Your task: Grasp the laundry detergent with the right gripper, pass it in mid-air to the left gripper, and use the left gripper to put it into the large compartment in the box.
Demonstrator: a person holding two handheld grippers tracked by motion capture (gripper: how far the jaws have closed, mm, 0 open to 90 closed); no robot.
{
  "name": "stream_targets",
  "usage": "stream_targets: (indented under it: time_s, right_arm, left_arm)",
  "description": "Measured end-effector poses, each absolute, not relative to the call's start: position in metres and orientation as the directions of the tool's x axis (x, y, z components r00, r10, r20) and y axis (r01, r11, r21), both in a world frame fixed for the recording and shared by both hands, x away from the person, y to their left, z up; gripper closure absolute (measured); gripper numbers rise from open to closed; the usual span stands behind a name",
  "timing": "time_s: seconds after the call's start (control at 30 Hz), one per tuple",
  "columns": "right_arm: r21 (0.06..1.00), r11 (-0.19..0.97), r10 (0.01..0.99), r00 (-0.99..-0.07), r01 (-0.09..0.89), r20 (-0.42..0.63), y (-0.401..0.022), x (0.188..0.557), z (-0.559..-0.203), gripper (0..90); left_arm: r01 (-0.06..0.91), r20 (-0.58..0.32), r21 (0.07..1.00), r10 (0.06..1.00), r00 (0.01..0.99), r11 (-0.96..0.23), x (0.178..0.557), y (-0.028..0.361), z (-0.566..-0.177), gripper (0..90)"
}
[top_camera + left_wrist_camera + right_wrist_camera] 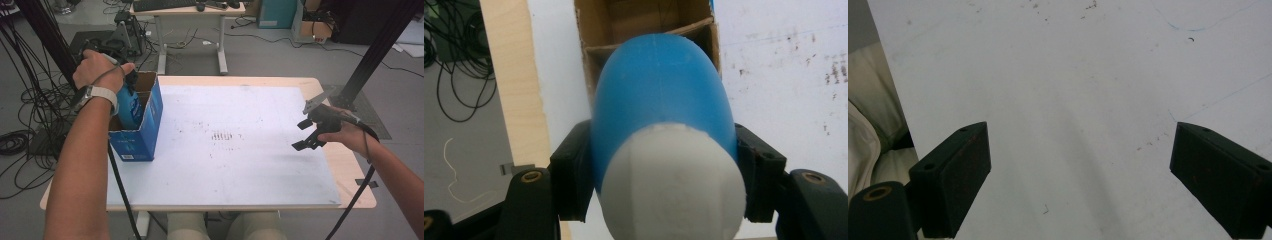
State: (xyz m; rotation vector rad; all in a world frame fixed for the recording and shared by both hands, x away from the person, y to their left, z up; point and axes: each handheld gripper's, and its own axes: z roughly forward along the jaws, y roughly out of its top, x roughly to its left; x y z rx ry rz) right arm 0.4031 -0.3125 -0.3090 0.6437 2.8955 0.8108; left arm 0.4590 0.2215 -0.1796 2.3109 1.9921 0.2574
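Observation:
A blue bottle (129,107) with a white cap (671,185) hangs partly inside an open blue cardboard box (142,135) at the table's left edge. My left gripper (129,80) is shut on the bottle near its cap, under the person's hand. In the left gripper view the jaws of the left gripper (659,165) press both sides of the bottle (659,95), whose far end points into the brown inside of the box (644,20). My right gripper (306,134) hovers over the right side of the white board (240,150), open. In the right gripper view the right gripper (1080,175) holds nothing.
The white board lies on a wooden table (350,170). Loose cables (20,115) cover the floor at the left. A desk (190,20) stands behind the table, and black frame posts (380,45) rise at the back corners. The person's knees (220,225) sit under the front edge.

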Motion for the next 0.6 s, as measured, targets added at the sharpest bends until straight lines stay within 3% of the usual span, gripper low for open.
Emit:
stream_targets:
  time_s: [0.6]
  right_arm:
    - [0.503,0.746,0.459,-0.884,0.437,0.087,-0.312,0.401,-0.314,9.4]
  left_arm:
    - [0.975,0.080,0.158,0.987,0.142,-0.153,0.460,0.224,-0.230,37.3]
